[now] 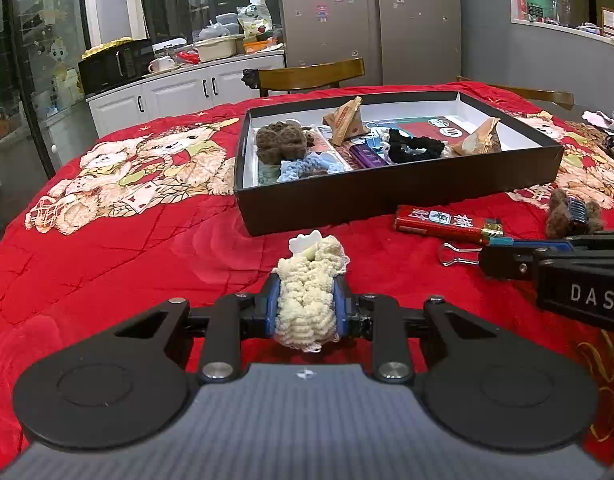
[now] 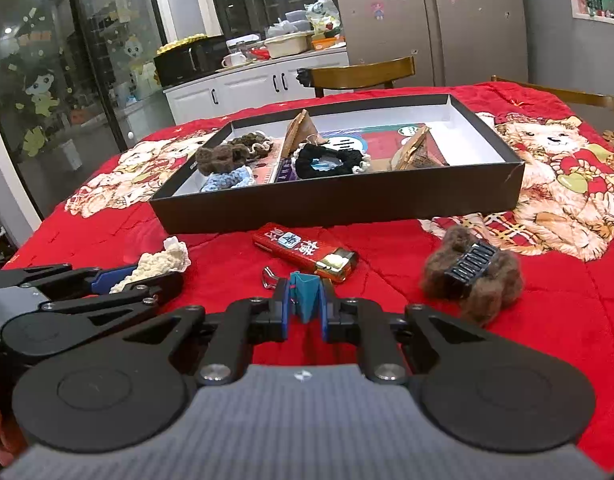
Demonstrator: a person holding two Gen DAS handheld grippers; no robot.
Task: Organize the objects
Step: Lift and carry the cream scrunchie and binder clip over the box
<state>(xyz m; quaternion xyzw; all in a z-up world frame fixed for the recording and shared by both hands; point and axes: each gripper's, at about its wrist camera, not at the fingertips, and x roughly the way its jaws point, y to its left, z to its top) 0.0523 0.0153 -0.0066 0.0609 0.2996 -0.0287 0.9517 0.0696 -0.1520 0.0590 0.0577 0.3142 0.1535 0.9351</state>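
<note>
The only clear lettering we could read was "DAS" in white on the side of the right gripper (image 1: 507, 262) as it showed in the left view. The red lighter (image 2: 305, 254) carried white characters on its label, too distorted for us to read. A sign on the far wall had writing too small to make out.

Our left gripper (image 1: 305, 310) was closed on a cream scrunchie (image 1: 307, 292), its blue pads pressed into the yarn on both sides, held over the blanket in front of the box (image 1: 387, 196). Our right gripper (image 2: 306, 306) was clamped on a blue binder clip (image 2: 305, 294), whose wire handles pointed toward the lighter just beyond.

The black box with white inside held a brown scrunchie (image 1: 281, 142), a light blue one (image 1: 303, 168), a black one (image 1: 415, 148), a purple lighter (image 1: 367, 156) and two tan pyramid-shaped packets (image 1: 347, 120). A furry brown hair claw (image 2: 473, 276) lay on the blanket to the right, apart from the box.

The worktop was covered by a red quilted blanket (image 1: 107, 260) printed with teddy bears. Behind it we saw wooden chairs (image 1: 311, 74), white cabinets (image 1: 179, 92) with a microwave (image 1: 115, 64), and a steel fridge (image 1: 371, 12) dotted with stickers.
</note>
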